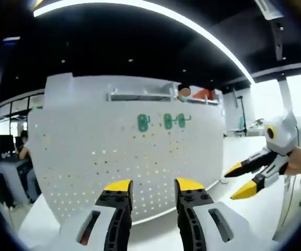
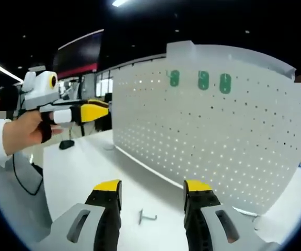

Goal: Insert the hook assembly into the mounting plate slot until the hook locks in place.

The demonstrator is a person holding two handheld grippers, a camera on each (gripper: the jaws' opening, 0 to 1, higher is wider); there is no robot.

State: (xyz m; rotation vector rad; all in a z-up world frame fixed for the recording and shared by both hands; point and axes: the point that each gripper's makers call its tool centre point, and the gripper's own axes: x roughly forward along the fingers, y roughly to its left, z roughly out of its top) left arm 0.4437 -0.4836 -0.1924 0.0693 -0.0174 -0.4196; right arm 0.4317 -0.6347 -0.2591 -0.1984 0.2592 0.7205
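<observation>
A white perforated mounting plate (image 1: 124,157) (image 2: 218,125) stands upright on the white table. Three green hook bases (image 1: 166,121) (image 2: 203,79) hang in a row near its top. A small metal hook (image 2: 146,216) lies loose on the table in the right gripper view, just ahead of and between the right gripper's jaws. My left gripper (image 1: 151,187) is open and empty, facing the plate. My right gripper (image 2: 152,188) is open and empty too; it also shows at the right of the left gripper view (image 1: 242,180). The left gripper (image 2: 90,111) appears at the left of the right gripper view, held by a hand.
The white table (image 2: 88,167) runs in front of the plate. A dark small object (image 2: 66,144) and a cable lie on it at left. An office with desks and a seated person (image 1: 24,151) lies behind at left.
</observation>
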